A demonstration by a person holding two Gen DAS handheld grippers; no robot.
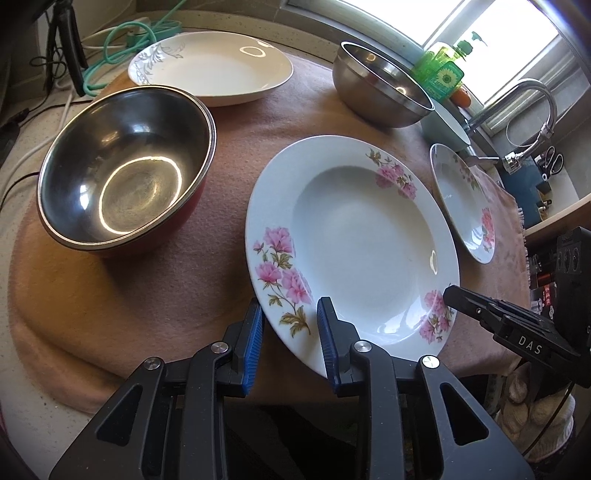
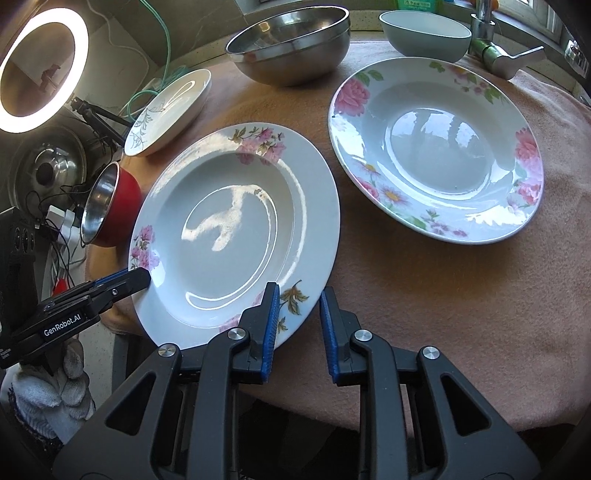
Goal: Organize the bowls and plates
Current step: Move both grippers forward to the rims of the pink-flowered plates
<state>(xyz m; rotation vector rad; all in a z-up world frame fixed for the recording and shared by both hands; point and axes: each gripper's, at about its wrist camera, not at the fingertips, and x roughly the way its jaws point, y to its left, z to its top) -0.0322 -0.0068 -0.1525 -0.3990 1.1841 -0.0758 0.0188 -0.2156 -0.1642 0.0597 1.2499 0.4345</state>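
While both grippers sit at the near rim of the pink-flowered plate (image 1: 369, 229), six pieces of tableware are spread over one pinkish cloth (image 1: 147, 295): three plates and three bowls.

The left gripper (image 1: 290, 332) has its jaws set narrow. The plate's near-left rim runs between the blue pads, which appear to press on it. The right gripper (image 2: 299, 317) is set just as narrow on the near-right rim of the same plate, one pad over the rim and the other at its outer edge. So one plate is pinched by two tools at two spots along its front edge. I cannot tell whether the plate rests flat on the cloth or is slightly raised.

The second plate, the rose-patterned plate (image 2: 436, 147), lies just beside the held one on its right, apart from it. The third, the white plate with a grey leaf print (image 1: 210, 66), lies at the far left of the cloth.

Of the bowls, the red-sided steel bowl (image 1: 125, 166) stands left of the held plate. The plain steel bowl (image 1: 380, 85) stands at the back, beyond the two flowered plates. The pale ceramic bowl (image 2: 424, 33) stands just right of it, at the cloth's far edge.

Around the cloth are one lit ring light (image 2: 48, 16), one green soap bottle (image 1: 441, 74) and one curved faucet (image 1: 535, 92). One white knit glove (image 2: 55, 391) shows on the hand behind the left gripper.
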